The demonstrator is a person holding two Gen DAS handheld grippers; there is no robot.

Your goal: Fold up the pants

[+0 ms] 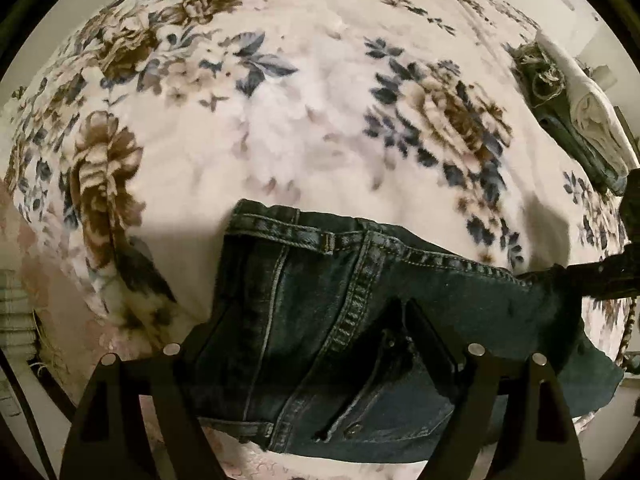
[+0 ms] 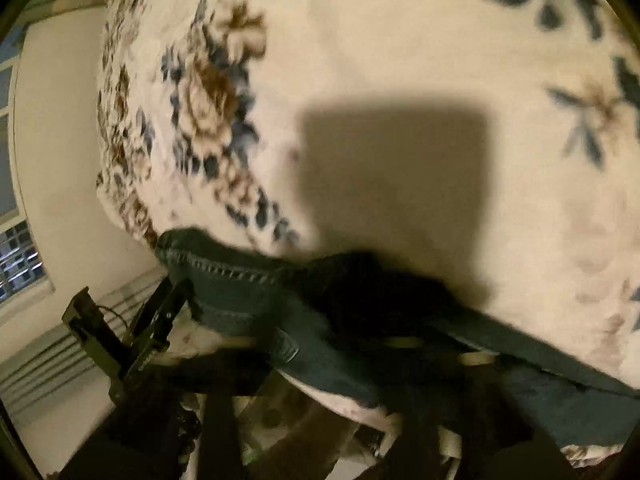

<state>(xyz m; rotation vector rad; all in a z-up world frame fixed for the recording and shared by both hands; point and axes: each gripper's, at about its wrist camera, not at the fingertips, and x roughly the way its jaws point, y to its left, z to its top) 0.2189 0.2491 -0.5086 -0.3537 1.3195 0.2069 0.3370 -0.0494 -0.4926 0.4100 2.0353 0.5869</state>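
Note:
Dark blue denim pants [image 1: 340,300] hang over a floral blanket, waistband and a back pocket showing in the left wrist view. My left gripper [image 1: 316,344] has its two black fingers [image 1: 204,344] spread on either side of the denim, which bunches between them; I cannot tell whether they pinch it. In the right wrist view the pants [image 2: 256,292] stretch across the lower frame, blurred. My right gripper [image 2: 360,320] sits under dark cloth and shadow, its fingers hidden. The left gripper's body also shows in the right wrist view [image 2: 152,320], next to the pants' seamed edge.
The white blanket with brown and blue flowers [image 1: 320,120] covers a bed. A stack of folded clothes [image 1: 580,120] lies at its far right. A wall, a window [image 2: 20,256] and a ribbed radiator [image 2: 52,352] stand to the left in the right wrist view.

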